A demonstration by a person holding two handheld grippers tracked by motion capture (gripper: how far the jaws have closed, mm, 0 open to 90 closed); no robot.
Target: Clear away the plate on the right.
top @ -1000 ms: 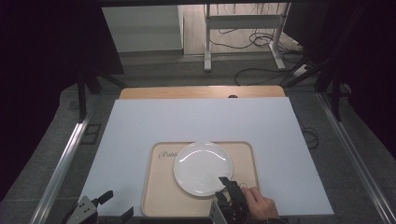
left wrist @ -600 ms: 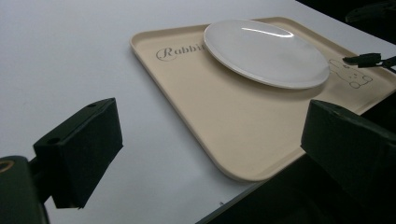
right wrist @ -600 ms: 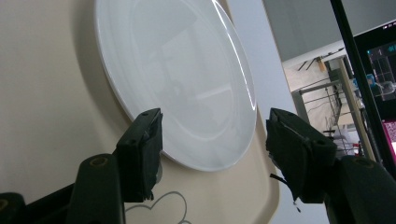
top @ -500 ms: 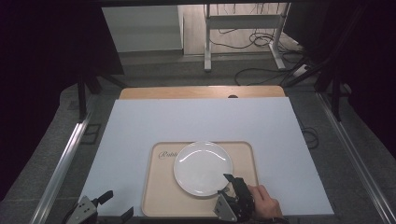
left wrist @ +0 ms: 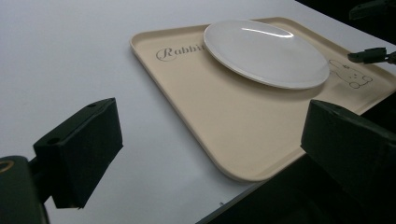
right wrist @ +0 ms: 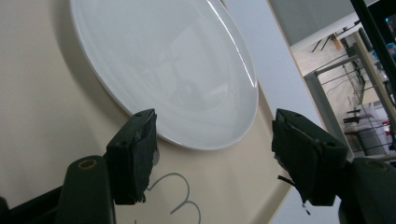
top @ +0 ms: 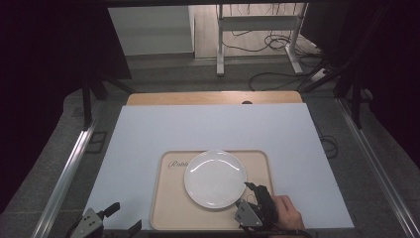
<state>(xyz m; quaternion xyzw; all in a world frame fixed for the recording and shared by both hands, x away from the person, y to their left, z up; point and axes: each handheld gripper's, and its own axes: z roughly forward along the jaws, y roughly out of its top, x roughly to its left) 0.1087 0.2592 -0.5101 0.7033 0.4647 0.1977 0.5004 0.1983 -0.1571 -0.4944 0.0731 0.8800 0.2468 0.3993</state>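
In the high view, one white plate (top: 216,178) lies on one beige tray (top: 168,208), and the tray rests on the near half of the white counter (top: 198,129). The right hand-held gripper (top: 250,191) sits at the plate's near right edge, over the tray, with a hand (top: 287,214) behind it. Its jaws have just been opening, and nothing is pinched between them. The left hand-held gripper (top: 119,215) hangs at the counter's near left corner, well apart from the tray, released and holding nothing. This view alone takes in the wooden strip (top: 213,97) along the counter's far edge and the cables on the floor beyond.

The left gripper view looks across the counter (left wrist: 60,56) at the tray (left wrist: 219,121) from its corner. It brings out what the high view barely gives: the lettering on the tray's rim side and a small rabbit drawing (left wrist: 352,74) near the plate (left wrist: 266,51). The left hand-held gripper (left wrist: 210,149) stands wide apart, with bare counter and the tray corner between its jaws. The right hand-held gripper's tips (left wrist: 371,55) show just past the plate.

The right gripper view is close on the plate (right wrist: 173,65), whose near rim lies between the spread jaws of the right hand-held gripper (right wrist: 212,140). One jaw is just beside the rim; whether it touches cannot be told. The other is clear of it, over the tray (right wrist: 42,116).
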